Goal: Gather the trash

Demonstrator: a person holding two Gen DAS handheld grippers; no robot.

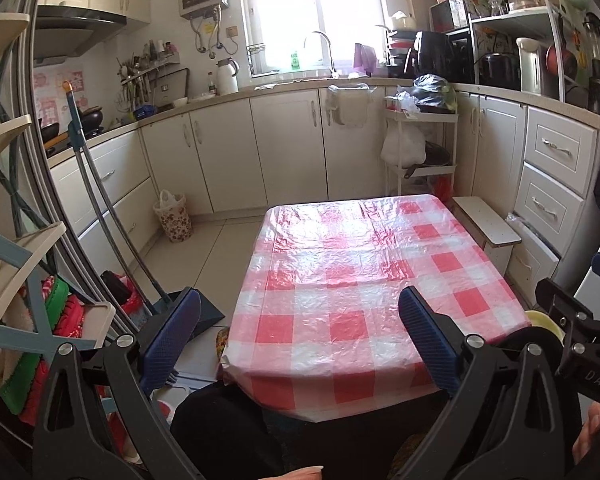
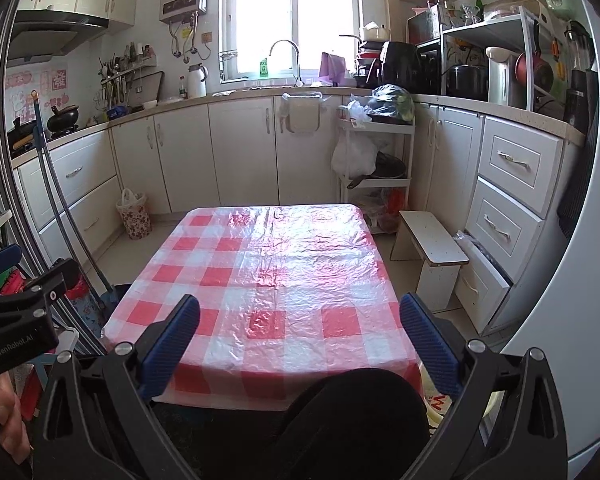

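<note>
Blue ribbed pads are seen on both grippers, each pair spread wide with nothing held between them. The left gripper (image 1: 300, 336) is held level over a dark-clad lap, aimed along the table (image 1: 364, 264), whose red-and-white checked plastic cover lies ahead of and between its fingers. The right gripper (image 2: 300, 340) is posed alike, just beside the left, with the near table edge between its fingers. A floral waste basket (image 2: 134, 216) lined with a white bag is seen well beyond the left finger of each gripper, on the floor against the cabinets. No loose trash can be made out on the cover.
</note>
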